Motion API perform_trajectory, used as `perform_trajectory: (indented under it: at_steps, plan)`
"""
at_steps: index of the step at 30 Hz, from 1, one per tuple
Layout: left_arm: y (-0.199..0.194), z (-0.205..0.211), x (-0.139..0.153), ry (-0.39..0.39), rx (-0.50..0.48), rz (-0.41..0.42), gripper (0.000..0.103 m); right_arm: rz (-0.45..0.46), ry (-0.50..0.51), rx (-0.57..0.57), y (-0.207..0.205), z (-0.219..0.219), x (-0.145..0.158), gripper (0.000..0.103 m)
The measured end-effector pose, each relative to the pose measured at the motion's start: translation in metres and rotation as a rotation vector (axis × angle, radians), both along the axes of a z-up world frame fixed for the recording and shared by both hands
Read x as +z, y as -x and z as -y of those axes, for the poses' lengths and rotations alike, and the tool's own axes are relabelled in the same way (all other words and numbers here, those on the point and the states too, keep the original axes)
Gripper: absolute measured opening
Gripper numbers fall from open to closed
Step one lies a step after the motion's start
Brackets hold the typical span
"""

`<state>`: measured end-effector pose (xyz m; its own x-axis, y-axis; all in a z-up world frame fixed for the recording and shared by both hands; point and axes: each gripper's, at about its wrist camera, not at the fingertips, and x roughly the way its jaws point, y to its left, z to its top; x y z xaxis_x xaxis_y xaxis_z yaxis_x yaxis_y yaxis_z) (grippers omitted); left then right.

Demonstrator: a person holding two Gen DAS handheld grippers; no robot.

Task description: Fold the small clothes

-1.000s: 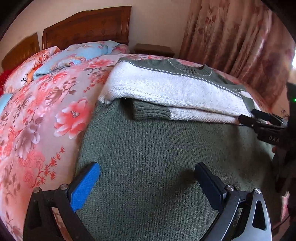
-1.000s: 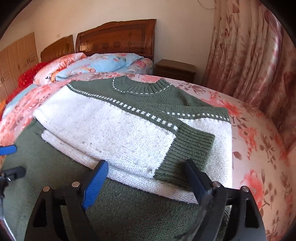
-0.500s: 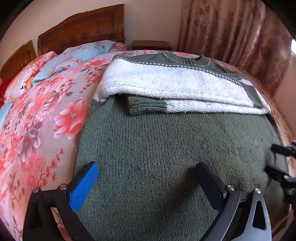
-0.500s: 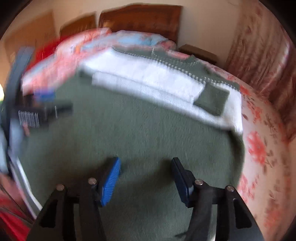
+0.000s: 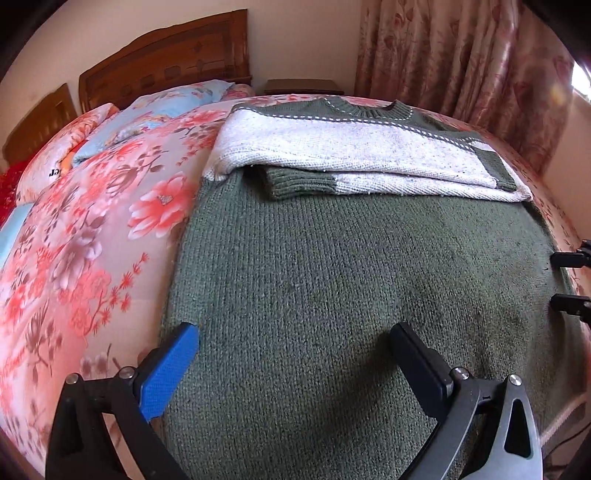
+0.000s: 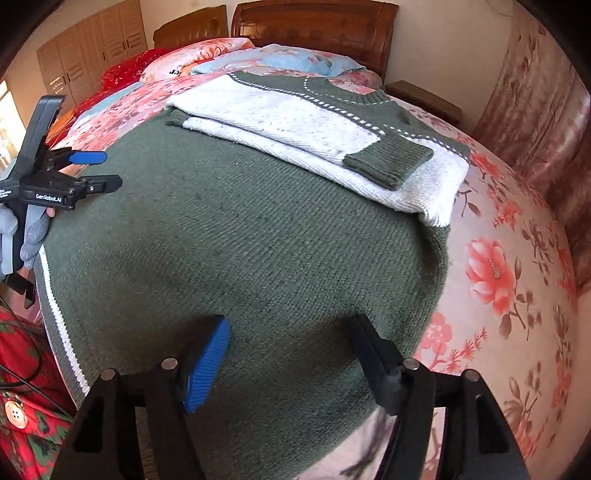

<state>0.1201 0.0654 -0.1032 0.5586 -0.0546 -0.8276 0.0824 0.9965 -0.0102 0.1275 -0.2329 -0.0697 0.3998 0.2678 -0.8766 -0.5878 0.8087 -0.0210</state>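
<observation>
A green and white knitted sweater (image 5: pixel 351 277) lies flat on the bed, its green lower body toward me. Both sleeves are folded across the white chest band, one green cuff (image 5: pixel 299 182) at the left and the other cuff (image 6: pixel 388 162) at the right. My left gripper (image 5: pixel 291 332) hovers open over the sweater's near left part; it shows again as the left gripper (image 6: pixel 107 170) in a gloved hand. My right gripper (image 6: pixel 290 325) is over the near right part with its jaws opening and only flat knit beneath them. It also appears as the right gripper (image 5: pixel 554 280) at the sweater's right edge.
A floral bedspread (image 5: pixel 92 240) covers the bed, with pillows (image 6: pixel 207 62) before a wooden headboard (image 6: pixel 317 26). A nightstand (image 6: pixel 424 98) and patterned curtains (image 5: pixel 461 55) stand at the back right. A wardrobe (image 6: pixel 85 55) is at far left. A red buttoned cloth (image 6: pixel 26 424) lies below the bed edge.
My right gripper has come away from the folded right sleeve and moved back to the sweater's near green part, its jaws narrowing then widening. The left gripper has shifted only slightly.
</observation>
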Motion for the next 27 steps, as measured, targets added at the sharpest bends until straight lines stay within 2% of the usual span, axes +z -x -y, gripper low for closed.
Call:
perform_trajectory:
  at_steps: [3, 5, 7, 13, 16, 22, 27]
  plan:
    - [0.005, 0.0, 0.001, 0.008, 0.018, -0.004, 0.103, -0.014, 0.062, -0.052, -0.003, -0.006, 0.005, 0.067]
    - [0.01, -0.003, 0.002, 0.029, 0.038, 0.0, 0.103, 0.026, 0.134, -0.055, 0.006, -0.022, 0.011, 0.065]
    - [0.01, 0.0, 0.001, 0.015, 0.039, -0.003, 0.103, 0.053, 0.106, -0.024, 0.022, -0.04, 0.015, 0.065]
    - [0.01, 0.001, 0.002, 0.011, 0.027, -0.006, 0.103, 0.041, 0.034, 0.005, 0.039, -0.071, 0.002, 0.064]
    - [0.013, -0.001, 0.002, 0.009, 0.023, 0.001, 0.103, -0.005, 0.0, 0.011, 0.038, -0.054, 0.002, 0.065]
    - [0.016, 0.001, 0.002, 0.01, 0.037, -0.002, 0.103, -0.028, 0.02, 0.032, 0.045, -0.008, 0.002, 0.065]
    - [0.026, 0.007, 0.002, 0.002, 0.04, -0.001, 0.103, -0.024, 0.013, 0.031, 0.045, 0.008, 0.003, 0.065]
